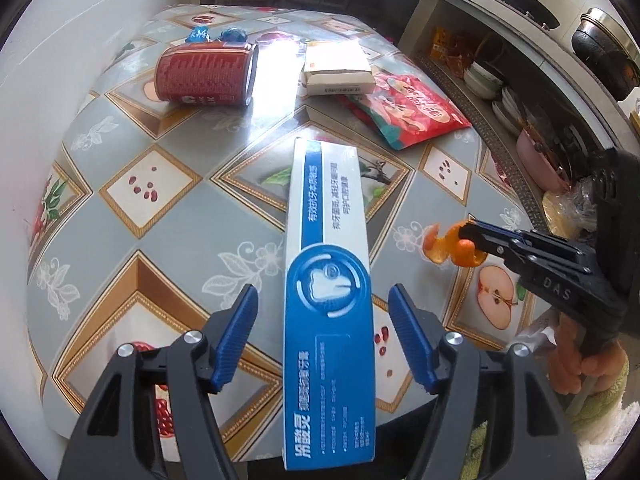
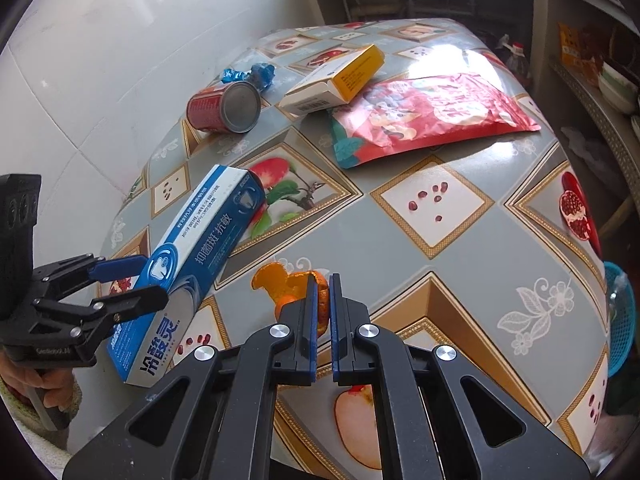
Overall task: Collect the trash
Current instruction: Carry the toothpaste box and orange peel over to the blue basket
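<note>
A long blue-and-white toothpaste box (image 1: 326, 240) lies between the jaws of my left gripper (image 1: 323, 292). The jaws stand open, with a gap on each side of the box. The box's near end reaches past the table's front edge and its far end points at the table's middle. In the right wrist view the box (image 2: 208, 240) is tilted, with the left gripper (image 2: 150, 278) around its lower part. My right gripper (image 2: 324, 280) is shut on a curled orange peel (image 2: 280, 280), held just above the tablecloth. The left wrist view shows the peel (image 1: 448, 244) at the right gripper's (image 1: 466, 230) tips.
On the patterned table (image 1: 160, 184) a red can (image 1: 204, 74) lies on its side near the white wall. Beside it are blue wrappers (image 1: 232, 35), a white-and-yellow carton (image 1: 338, 68) and a red snack bag (image 1: 408, 108). A blue basket (image 2: 618, 320) stands off the table's right edge. Shelves with bowls (image 1: 484, 76) are at right.
</note>
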